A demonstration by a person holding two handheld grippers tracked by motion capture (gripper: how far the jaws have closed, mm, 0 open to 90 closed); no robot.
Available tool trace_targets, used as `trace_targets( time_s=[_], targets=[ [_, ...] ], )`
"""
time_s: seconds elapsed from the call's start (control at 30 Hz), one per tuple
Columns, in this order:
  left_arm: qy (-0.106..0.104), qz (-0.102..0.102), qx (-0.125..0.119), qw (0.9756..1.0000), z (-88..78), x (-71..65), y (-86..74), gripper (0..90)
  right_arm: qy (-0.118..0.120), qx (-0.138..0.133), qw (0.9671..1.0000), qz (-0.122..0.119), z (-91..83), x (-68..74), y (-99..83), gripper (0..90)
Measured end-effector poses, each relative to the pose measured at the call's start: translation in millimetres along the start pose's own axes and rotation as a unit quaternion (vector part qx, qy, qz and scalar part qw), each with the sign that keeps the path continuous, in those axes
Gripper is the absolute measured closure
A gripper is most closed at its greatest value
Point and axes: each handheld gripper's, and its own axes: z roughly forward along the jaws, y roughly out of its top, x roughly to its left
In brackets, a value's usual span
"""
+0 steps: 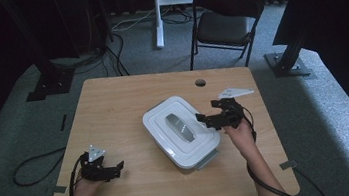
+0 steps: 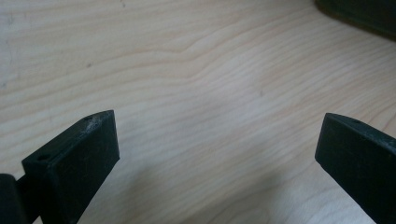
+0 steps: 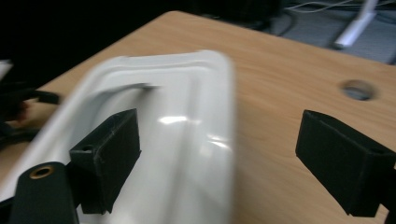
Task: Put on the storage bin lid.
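- At the middle of the desk (image 1: 113,105), a little toward three o'clock, lies a white box (image 1: 183,132) with its lid on, set askew so its long axis runs from about ten to four o'clock.
- The lid carries a grey handle (image 1: 180,126) in a sunken oval along its middle; a small grey tab juts from the box's near corner at about five o'clock.
- The right tool (image 1: 204,120) sits at the box's three o'clock edge, released, its jaws wide apart; in the right gripper view one jaw hangs over the lid's rim and the other over bare wood, neither pressing on anything.
- The left tool (image 1: 115,168) rests well apart from the box at about eight o'clock on the desk, also released, with plain wood between its jaws.
- The box looks like smooth, glossy hard plastic: probably light, stiff, and slippery under flat pads.
- A pinch on the rounded rim would likely slide off; the grey handle seems the surest hold, being narrow enough to fit between the jaws.
- Lifting by the handle may raise the lid alone, so the other tool may need to steady the base.
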Motion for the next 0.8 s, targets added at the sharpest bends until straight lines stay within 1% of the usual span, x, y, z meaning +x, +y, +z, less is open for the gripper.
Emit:
trace_targets(
  time_s=[0.03, 0.07, 0.13, 0.2, 0.33, 0.43, 0.53, 0.6, 0.67, 0.8],
  targets=[
    [0.0, 0.002, 0.0, 1.0, 0.3, -0.9, 1.5, 0.2, -0.011, 0.0, 0.9999, 0.005, -1.1, -6.8, -1.6, 13.2],
    [-0.001, 0.001, 0.0, 1.0, 1.0, -2.7, 3.5, 0.2, -0.017, -0.001, 0.9998, 0.006, -1.4, -10.8, -2.9, 13.2],
    [-0.003, 0.004, 0.0, 1.0, 3.1, -6.2, 7.5, 0.2, -0.033, 0.005, 0.9994, 0.012, -1.1, -20.8, -7.0, 13.2],
    [-0.004, 0.008, 0.001, 1.0, 5.5, -10.6, 11.7, 0.2, -0.045, 0.014, 0.9987, 0.017, 1.0, -30.3, -12.8, 13.2],
    [-0.006, 0.013, -0.005, 0.9999, 9.1, -18.5, 19.3, 0.2, -0.066, 0.029, 0.9973, 0.014, 7.1, -43.6, -24.5, 13.1],
    [-0.006, 0.016, -0.006, 0.9998, 12.7, -23.0, 24.4, 0.2, -0.066, 0.039, 0.9965, 0.034, 12.8, -54.7, -35.4, 13.1],
    [-0.006, 0.021, -0.007, 0.9997, 17.2, -28.4, 30.5, 0.2, -0.063, 0.045, 0.996, 0.044, 18.5, -60.7, -44.9, 13.1],
    [-0.006, 0.021, -0.009, 0.9997, 19.9, -32.3, 34.2, 0.2, -0.062, 0.051, 0.9956, 0.047, 22.7, -63.3, -50.4, 13.1],
    [-0.007, 0.025, -0.011, 0.9996, 22.1, -35.8, 37.6, 0.2, -0.056, 0.046, 0.996, 0.052, 25.7, -65.5, -55.5, 13.1],
    [-0.009, 0.025, -0.017, 0.9995, 28.2, -43.7, 45.6, 0.2, -0.052, 0.052, 0.9956, 0.058, 32.1, -67.5, -62.4, 13.1]
  ],
)
